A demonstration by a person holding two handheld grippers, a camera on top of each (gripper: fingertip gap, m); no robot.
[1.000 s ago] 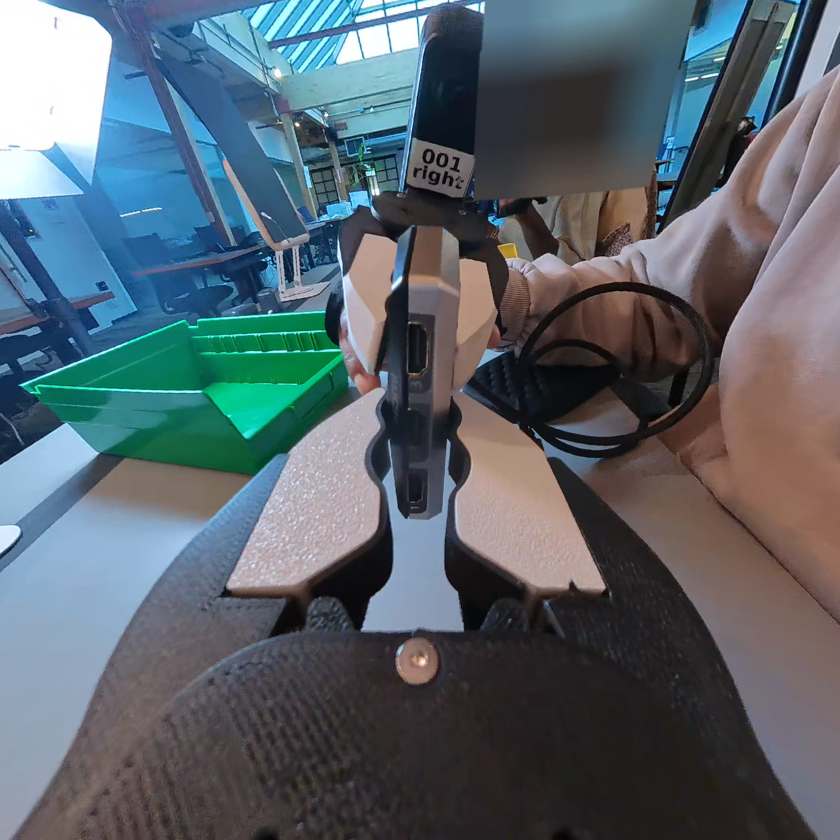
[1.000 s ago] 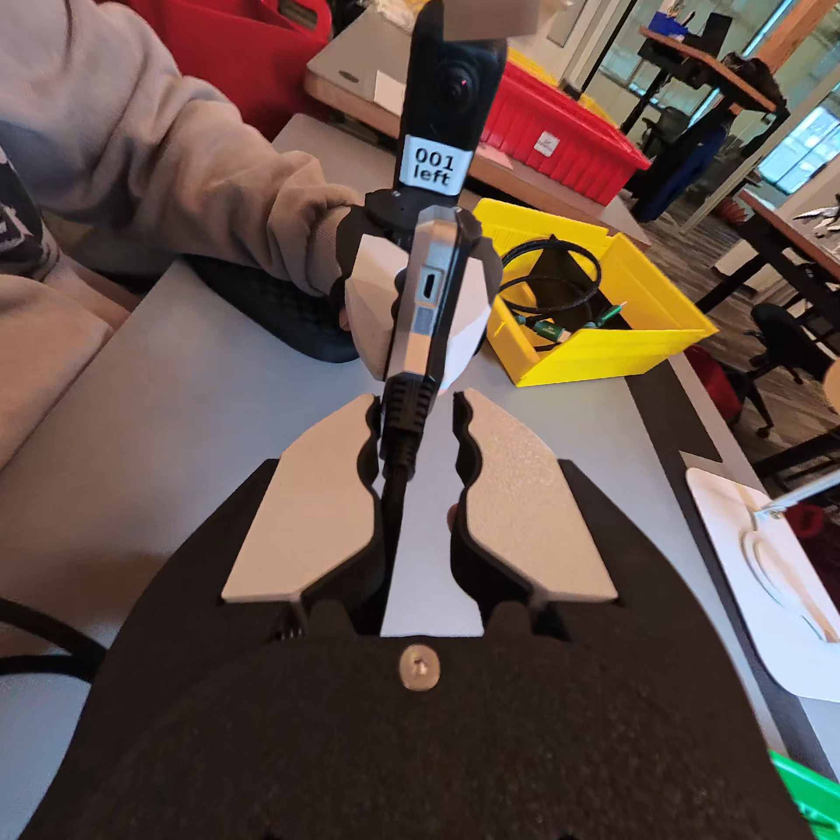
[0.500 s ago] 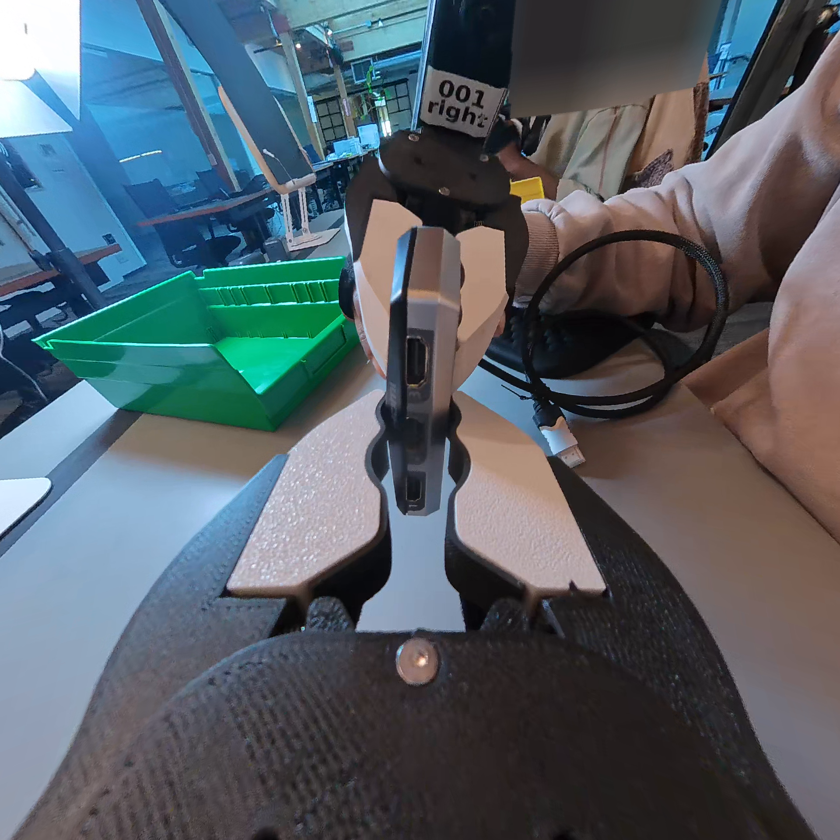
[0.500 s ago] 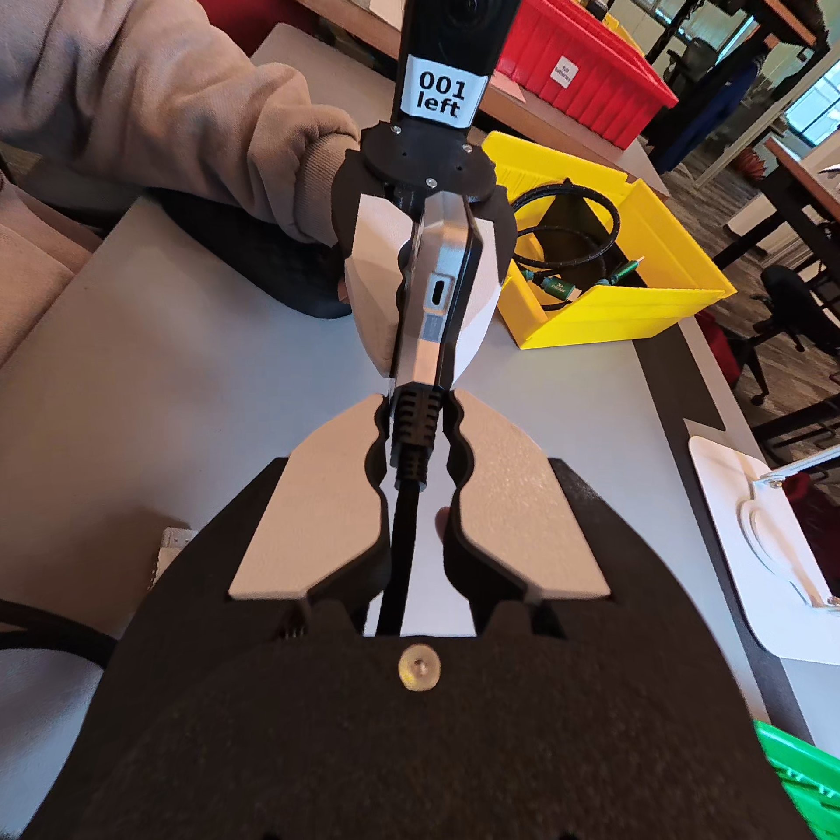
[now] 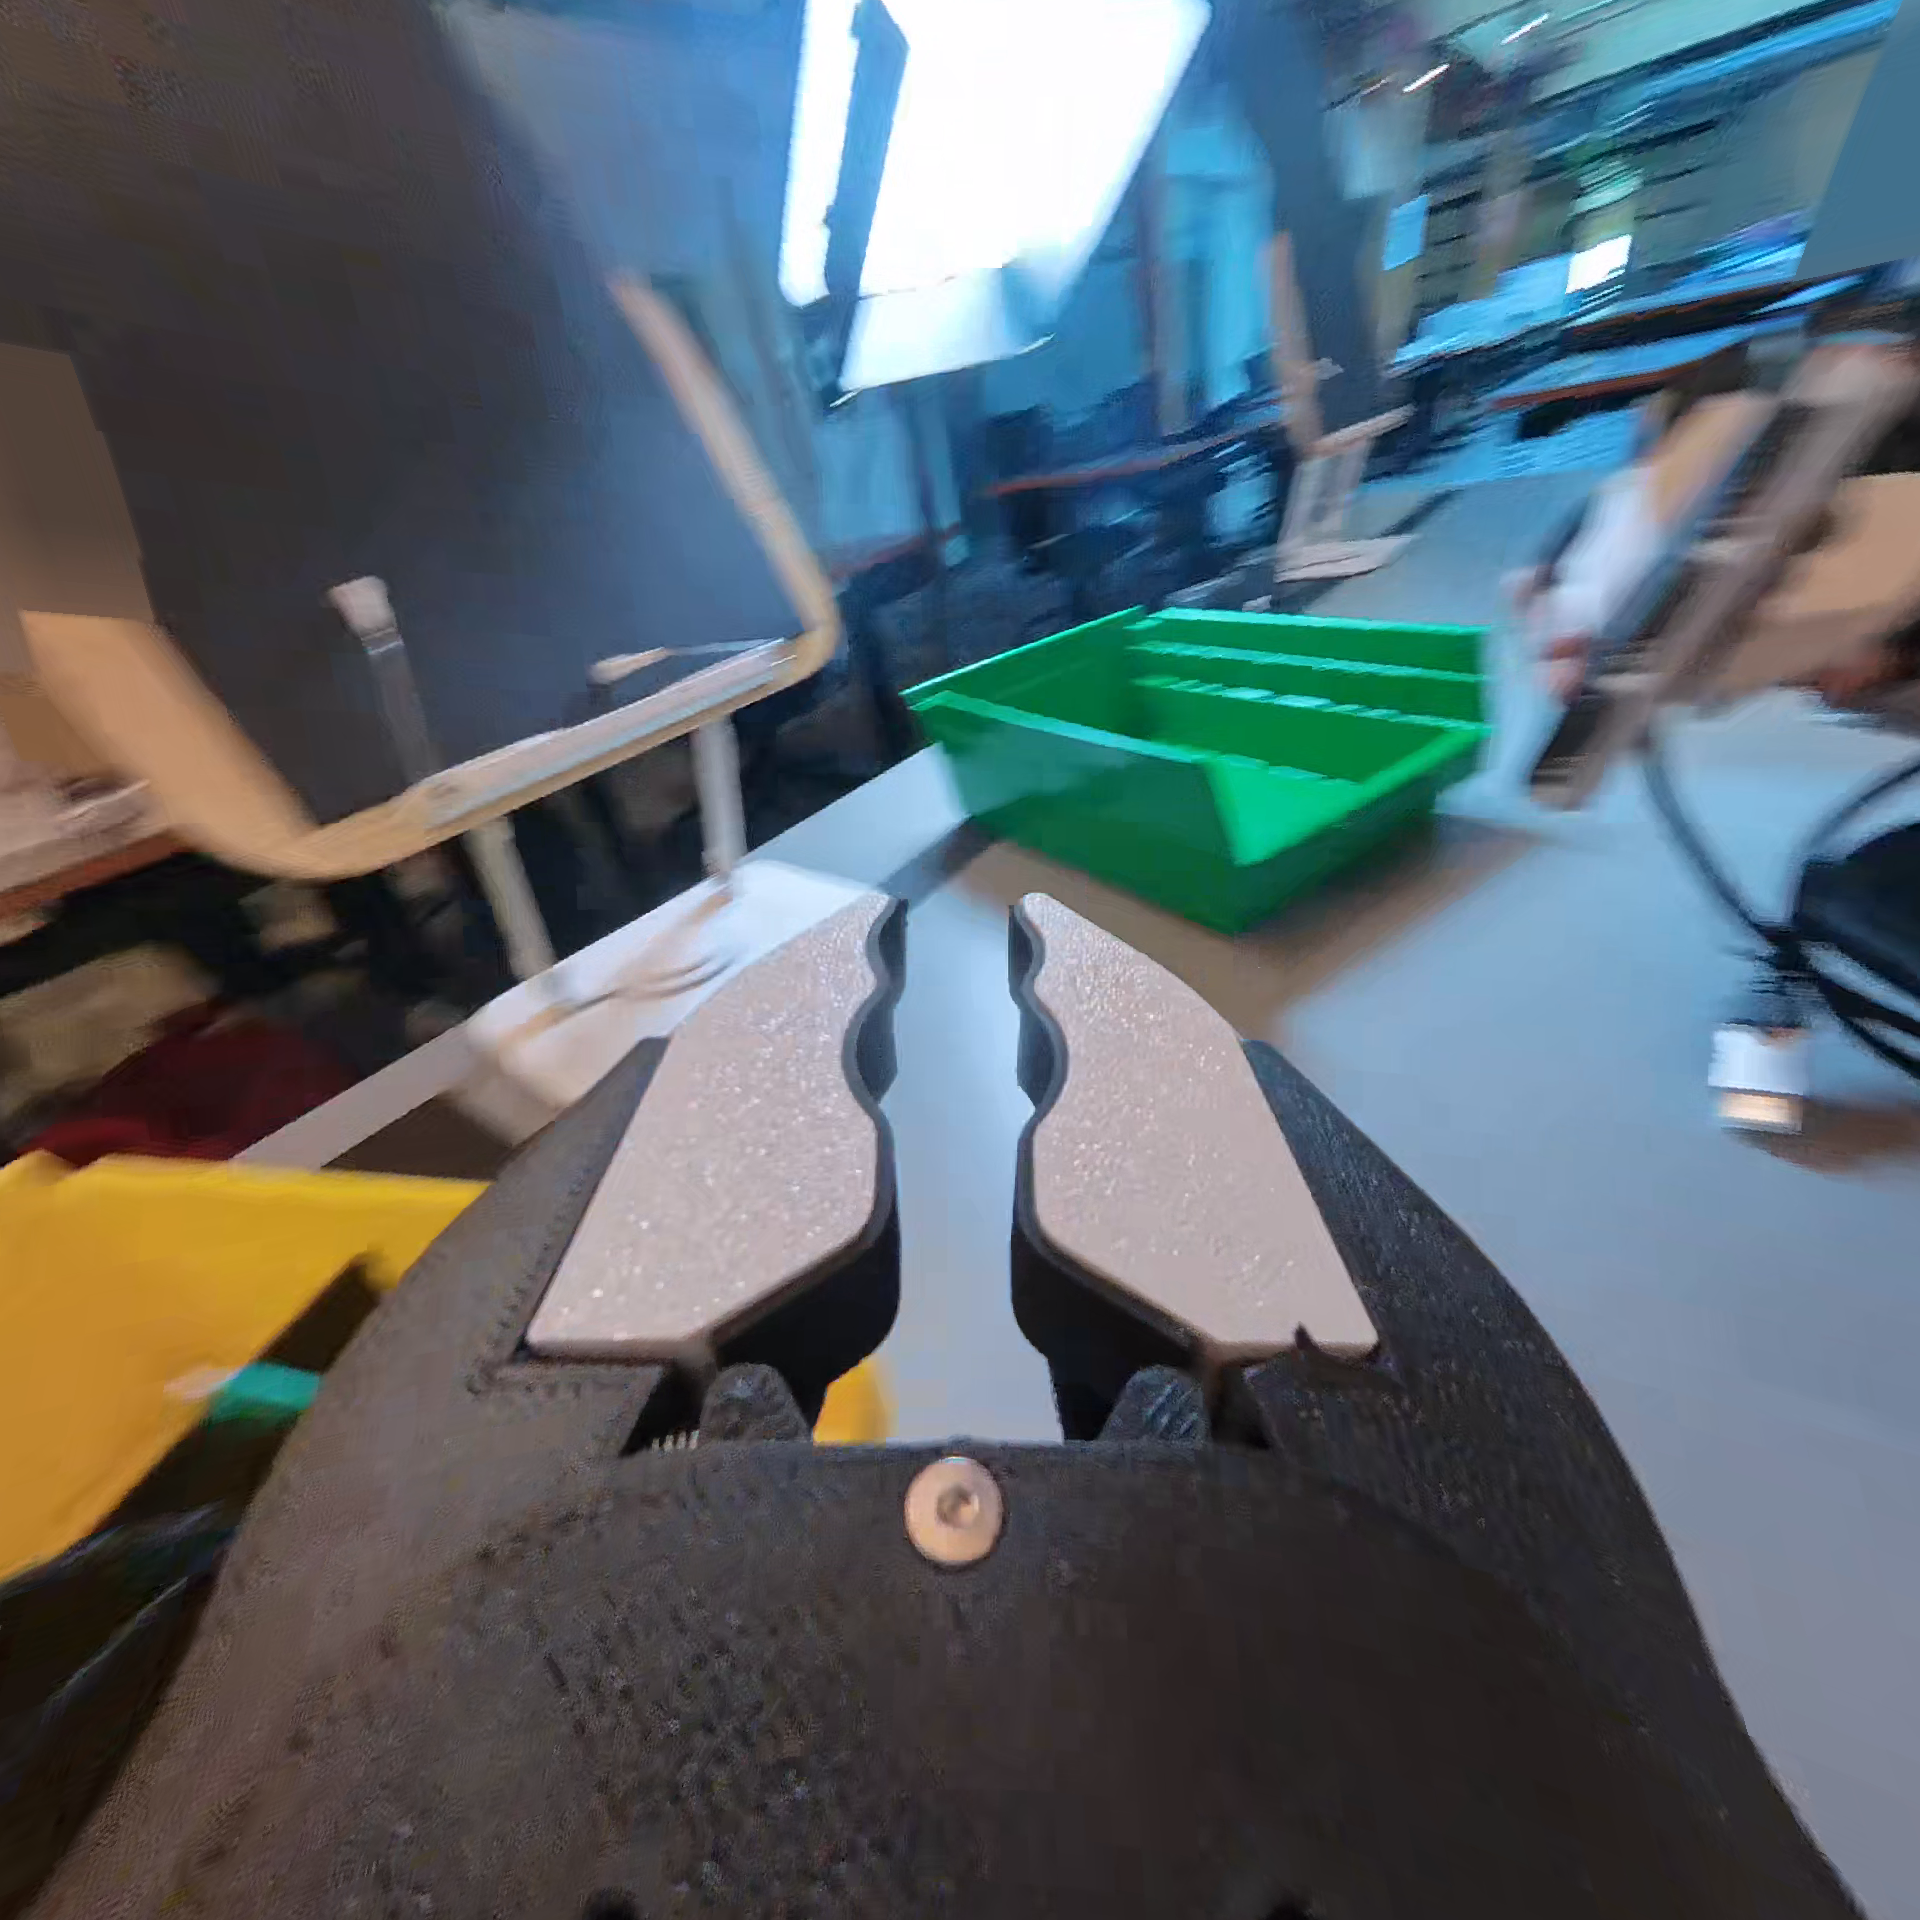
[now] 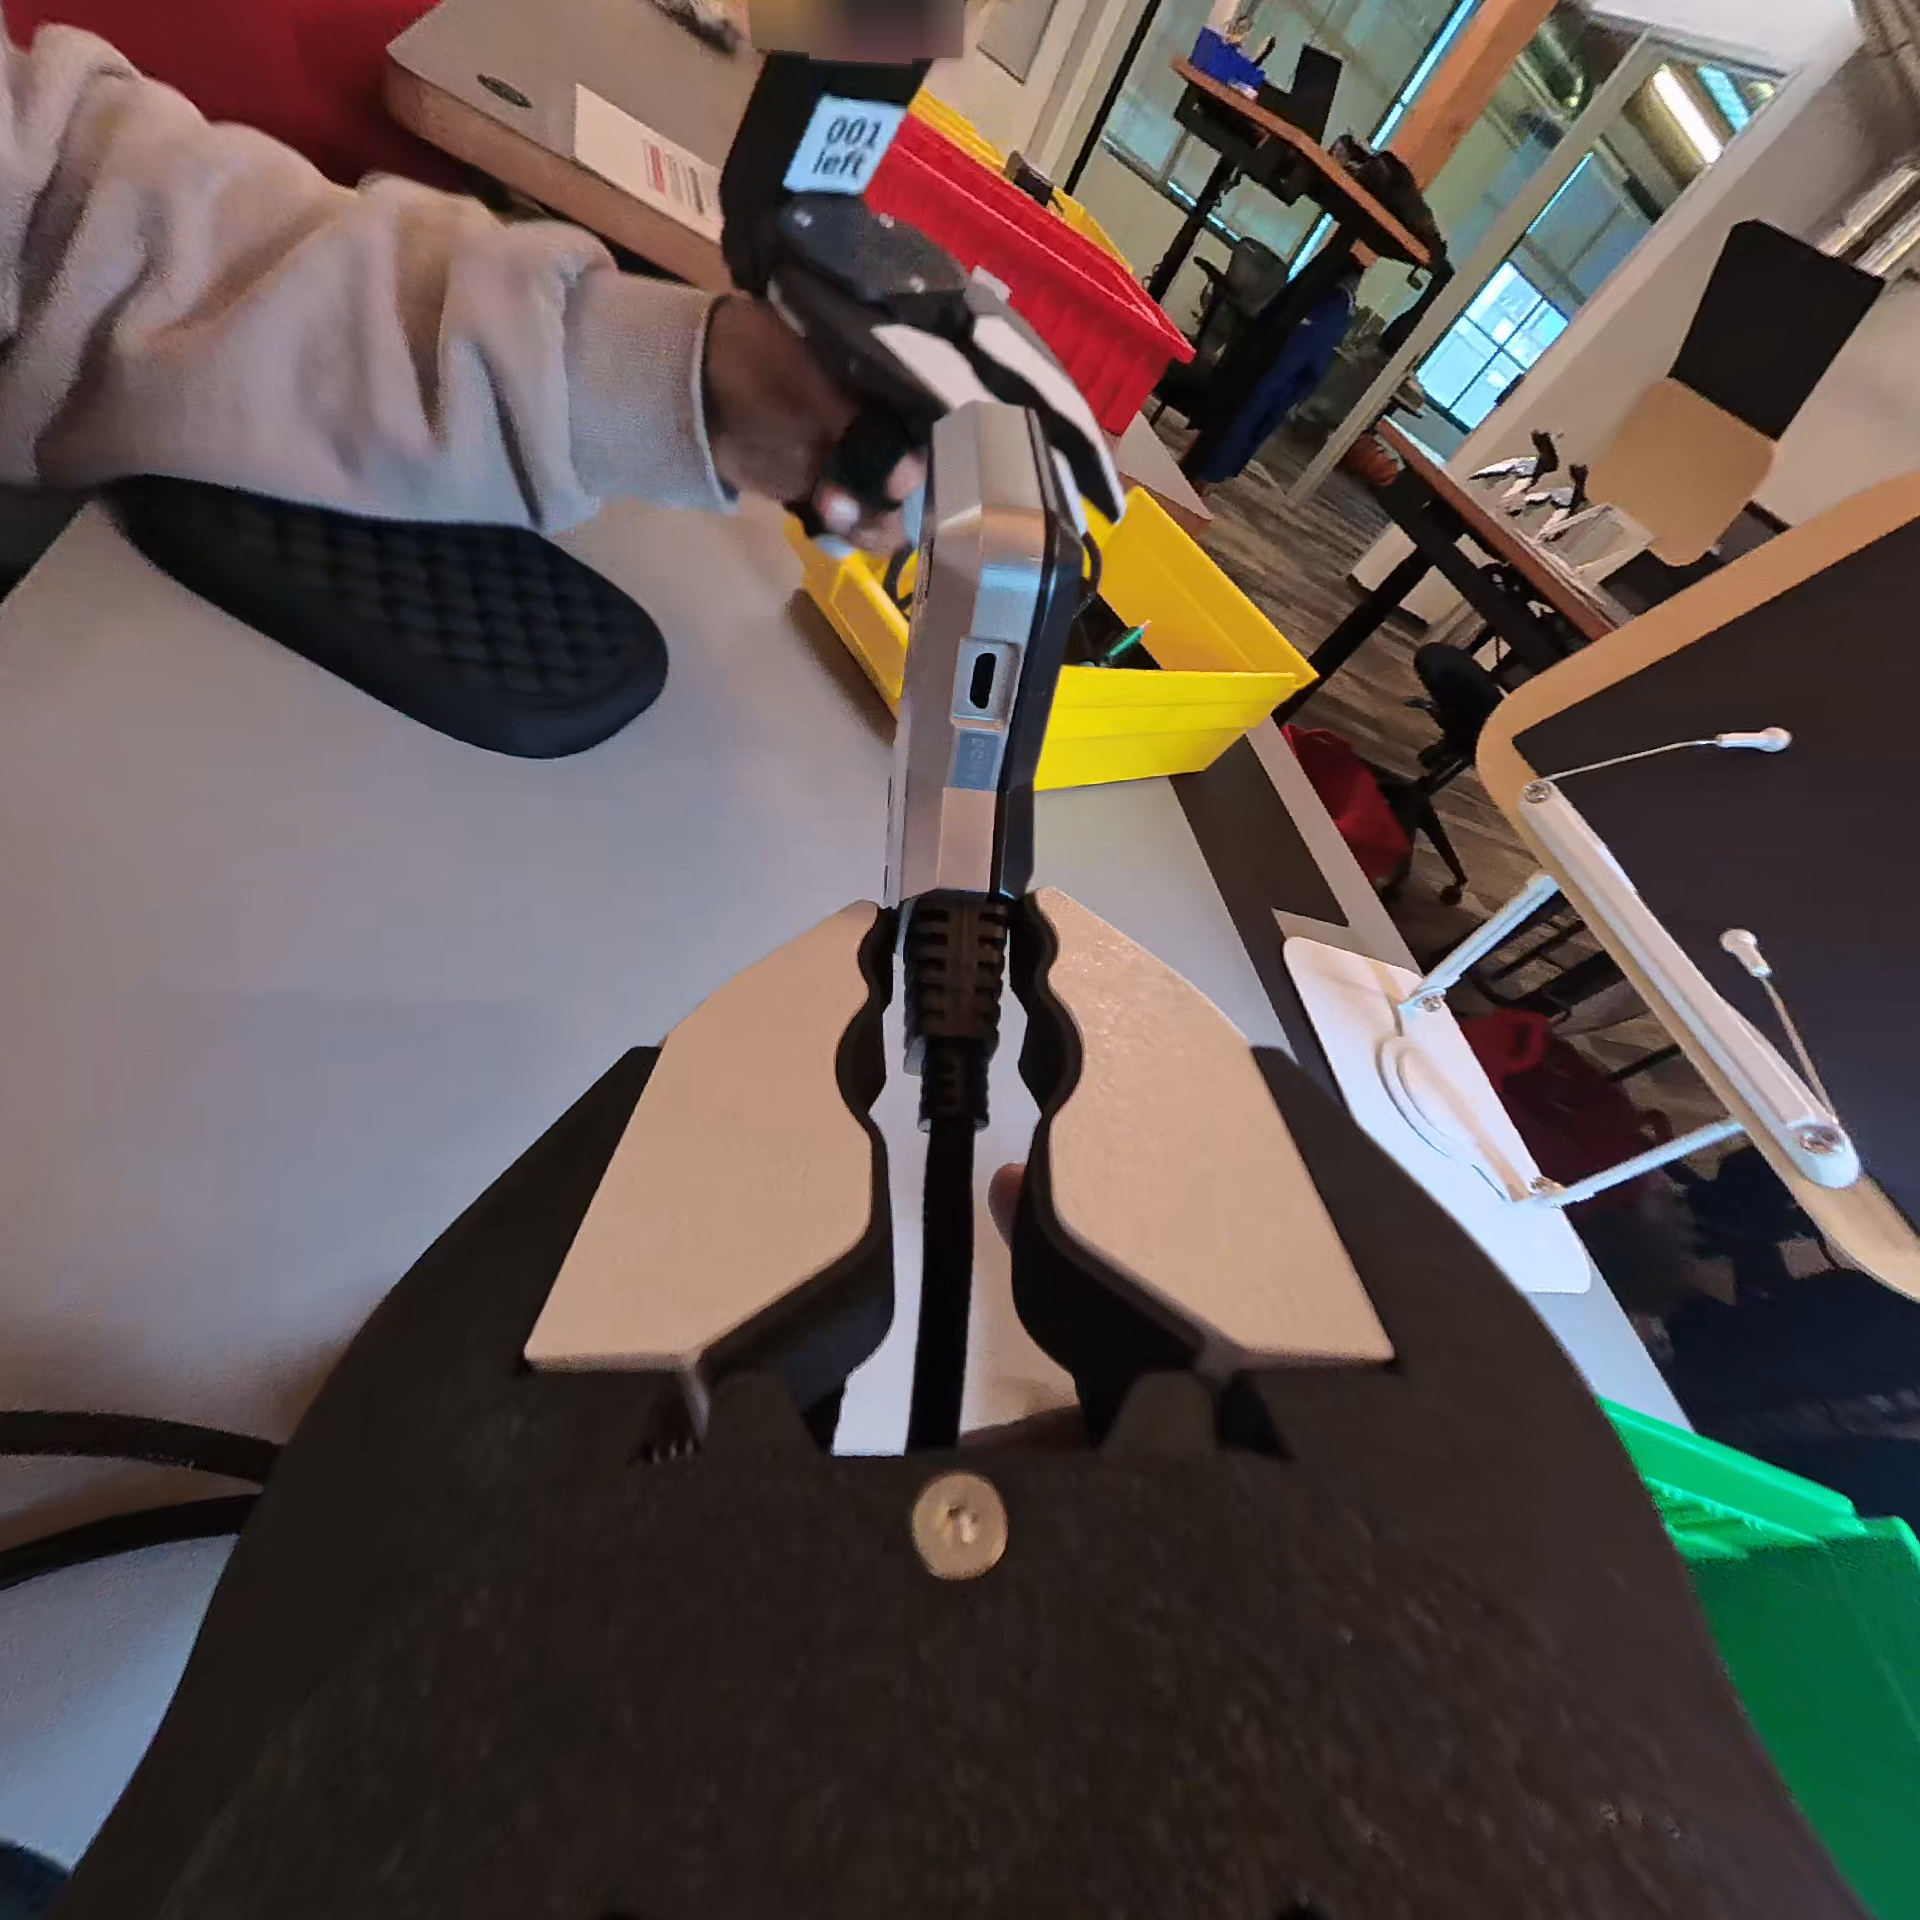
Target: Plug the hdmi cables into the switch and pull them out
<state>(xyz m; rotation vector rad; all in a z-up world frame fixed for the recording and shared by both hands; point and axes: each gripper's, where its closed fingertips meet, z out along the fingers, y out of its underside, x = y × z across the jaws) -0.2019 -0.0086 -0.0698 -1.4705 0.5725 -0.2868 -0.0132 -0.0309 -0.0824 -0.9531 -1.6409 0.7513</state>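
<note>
One gripper alone now carries the HDMI switch (image 6: 977,665): the left gripper (image 5: 954,935), which half a second ago clamped it, has let go and swung off toward the yellow bin (image 6: 1101,686), its fingers (image 5: 727,1132) a narrow gap apart with nothing between them. That leaves the silver switch hanging above the grey table (image 6: 312,883) only by the black HDMI plug (image 6: 951,977) seated in its end, and the right gripper (image 6: 954,925) has its fingers closed on that plug. Judging by the second cable end (image 5: 1756,1081) lying loose on the table, the freed left gripper probably goes for another cable next.
</note>
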